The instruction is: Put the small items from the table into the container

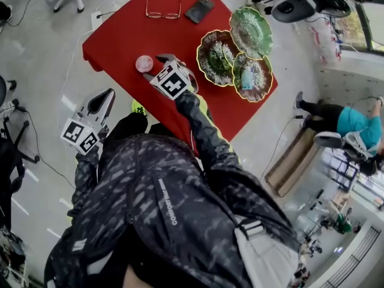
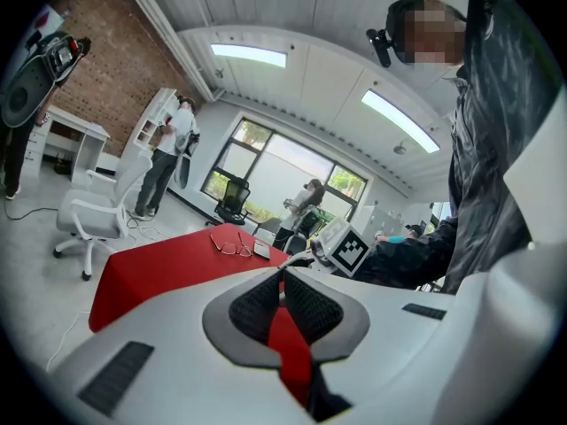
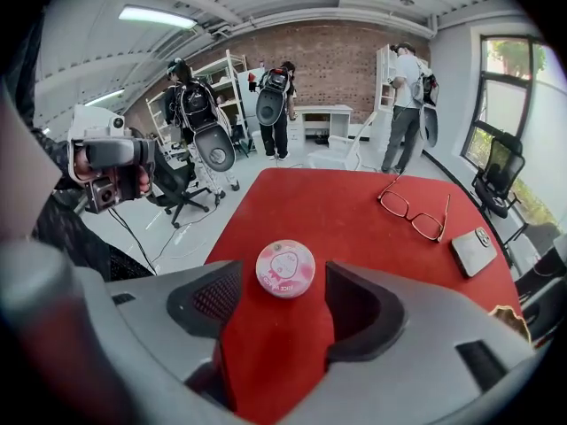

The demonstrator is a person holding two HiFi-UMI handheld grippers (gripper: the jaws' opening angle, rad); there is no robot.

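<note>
R gripper (image 1: 155, 66) is hanging wide open, empty, w/ pink tin (image 3: 285, 268) lying untouched on red table (image 3: 354, 211) between its jaw tips, lined up for grabbing. L gripper (image 2: 282, 277) is idling closed, empty.

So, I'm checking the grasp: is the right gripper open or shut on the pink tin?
Open: the right gripper holds its jaws apart; the pink tin lies between their tips, untouched.

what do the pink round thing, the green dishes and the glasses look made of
Pink round case: looks like glossy printed plastic or tin; smooth lid with a sheen. Green dishes: likely glazed ceramic or glass; shiny, scalloped gold-edged rims. Glasses: thin dark frame, metal or slim plastic, clear lenses.
</note>
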